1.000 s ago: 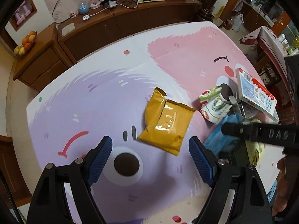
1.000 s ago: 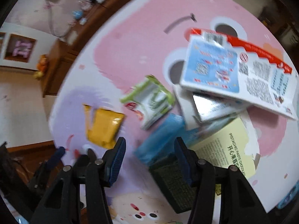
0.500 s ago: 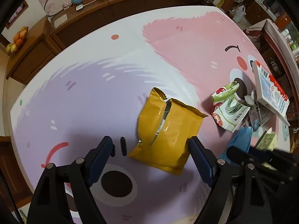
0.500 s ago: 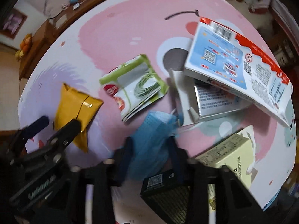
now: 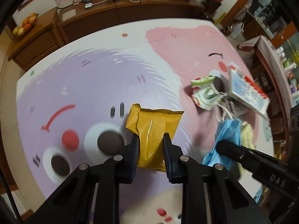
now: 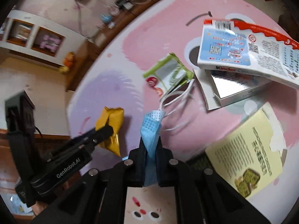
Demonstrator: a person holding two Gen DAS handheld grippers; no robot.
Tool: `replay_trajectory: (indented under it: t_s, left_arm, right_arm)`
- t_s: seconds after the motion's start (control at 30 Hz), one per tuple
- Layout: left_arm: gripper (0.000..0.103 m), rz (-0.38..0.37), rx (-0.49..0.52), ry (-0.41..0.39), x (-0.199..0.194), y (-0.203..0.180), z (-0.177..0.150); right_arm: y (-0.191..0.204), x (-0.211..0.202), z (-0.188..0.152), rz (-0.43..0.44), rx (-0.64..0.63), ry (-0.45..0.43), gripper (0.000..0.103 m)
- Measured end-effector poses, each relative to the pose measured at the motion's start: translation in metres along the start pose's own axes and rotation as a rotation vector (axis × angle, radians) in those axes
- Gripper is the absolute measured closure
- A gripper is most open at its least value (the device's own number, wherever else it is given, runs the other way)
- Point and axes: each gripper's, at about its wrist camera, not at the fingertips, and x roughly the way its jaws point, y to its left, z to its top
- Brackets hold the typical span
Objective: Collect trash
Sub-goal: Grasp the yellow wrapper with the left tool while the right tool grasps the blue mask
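Note:
A yellow snack wrapper (image 5: 153,119) lies on the pink-and-purple cartoon tablecloth (image 5: 89,78). My left gripper (image 5: 150,138) points steeply down, its jaws closing on the wrapper's near end, pads pressing both sides. In the right wrist view the same wrapper (image 6: 112,117) shows pinched by the left gripper (image 6: 108,130). My right gripper (image 6: 151,141) has its jaws closing tight on a blue face mask (image 6: 151,123), which stands crumpled upright between the pads, white ear loops trailing on the cloth. From the left wrist the mask (image 5: 228,130) hangs at the right gripper (image 5: 222,145).
A green-and-white wrapper (image 6: 170,74) lies beyond the mask. A Kinder box (image 6: 243,52) rests on an open silver-lined box (image 6: 233,85); a pale yellow carton (image 6: 248,149) lies at the right. A wooden sideboard (image 5: 112,18) stands past the table's far edge.
Both grippers went from open to closed: the left onto the yellow wrapper, the right onto the blue mask, which now stands bunched up. Both hands shifted across the table.

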Motion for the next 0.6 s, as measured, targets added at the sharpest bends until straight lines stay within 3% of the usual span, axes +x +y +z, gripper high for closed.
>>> replay_trajectory:
  t_s: [0.3, 0.6]
  left_arm:
    - [0.081, -0.059, -0.028, -0.09, -0.076, -0.025, -0.056]
    - [0.081, -0.029, -0.004, -0.171, -0.134, -0.082, -0.132]
  right_arm:
    - [0.003, -0.065, -0.03, 0.095, -0.089, -0.079, 0.095]
    - [-0.016, -0.116, -0.077, 0.114, -0.199, -0.109, 0.095]
